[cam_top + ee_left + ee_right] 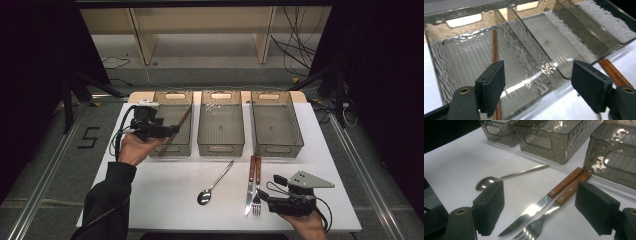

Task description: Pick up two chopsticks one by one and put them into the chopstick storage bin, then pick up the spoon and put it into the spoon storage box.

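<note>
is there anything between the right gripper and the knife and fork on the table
Nothing visible. The right gripper has open jaws aimed straight at the knife and fork, which lie side by side on bare white table. The spoon lies off to one side.

Lab: black curtains (30, 60), floor cables (295, 50)

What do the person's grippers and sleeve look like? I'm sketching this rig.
Both the left gripper and the right gripper are black with two flat, rectangular black jaws and trailing black cables. The right one carries a grey three-cornered plate. The left arm wears a black sleeve.
</note>
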Action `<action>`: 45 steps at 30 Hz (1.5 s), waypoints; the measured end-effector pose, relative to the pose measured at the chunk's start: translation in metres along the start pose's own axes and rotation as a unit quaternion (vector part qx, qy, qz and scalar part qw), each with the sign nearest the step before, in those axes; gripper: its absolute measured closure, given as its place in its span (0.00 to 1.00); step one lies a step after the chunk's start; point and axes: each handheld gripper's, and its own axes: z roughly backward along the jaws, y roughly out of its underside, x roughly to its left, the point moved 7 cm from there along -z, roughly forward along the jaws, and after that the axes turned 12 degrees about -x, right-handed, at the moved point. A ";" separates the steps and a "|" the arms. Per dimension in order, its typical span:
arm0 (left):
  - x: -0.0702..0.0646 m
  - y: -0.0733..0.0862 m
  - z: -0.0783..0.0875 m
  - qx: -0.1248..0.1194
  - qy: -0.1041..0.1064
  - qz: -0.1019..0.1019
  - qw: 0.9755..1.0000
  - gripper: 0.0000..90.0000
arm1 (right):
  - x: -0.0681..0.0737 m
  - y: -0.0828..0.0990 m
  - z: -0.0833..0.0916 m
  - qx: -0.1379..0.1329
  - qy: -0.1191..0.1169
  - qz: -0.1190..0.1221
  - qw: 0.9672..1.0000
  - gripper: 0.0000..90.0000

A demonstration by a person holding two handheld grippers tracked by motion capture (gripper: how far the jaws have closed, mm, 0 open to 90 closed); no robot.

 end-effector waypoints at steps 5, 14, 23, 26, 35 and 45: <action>-0.013 0.013 0.013 -0.019 0.017 0.000 1.000 0.24 | -0.001 0.001 -0.001 0.001 -0.004 0.001 1.000 0.27; -0.026 0.041 0.029 -0.036 0.028 -0.003 0.999 0.20 | 0.001 -0.008 -0.003 0.006 -0.031 0.011 0.999 0.27; -0.037 0.058 0.041 -0.039 0.023 -0.016 0.999 0.17 | 0.001 -0.016 -0.007 0.015 -0.049 0.034 0.998 0.27; -0.039 0.065 0.045 -0.051 0.027 -0.018 0.998 0.17 | 0.002 -0.021 -0.012 0.024 -0.059 0.045 0.997 0.27; -0.031 0.088 0.057 -0.071 0.031 -0.012 0.997 0.18 | 0.010 -0.035 -0.032 0.047 -0.082 0.085 0.992 0.26; -0.024 0.109 0.065 -0.068 0.020 -0.011 0.997 0.18 | 0.013 -0.039 -0.051 0.069 -0.089 0.101 0.989 0.33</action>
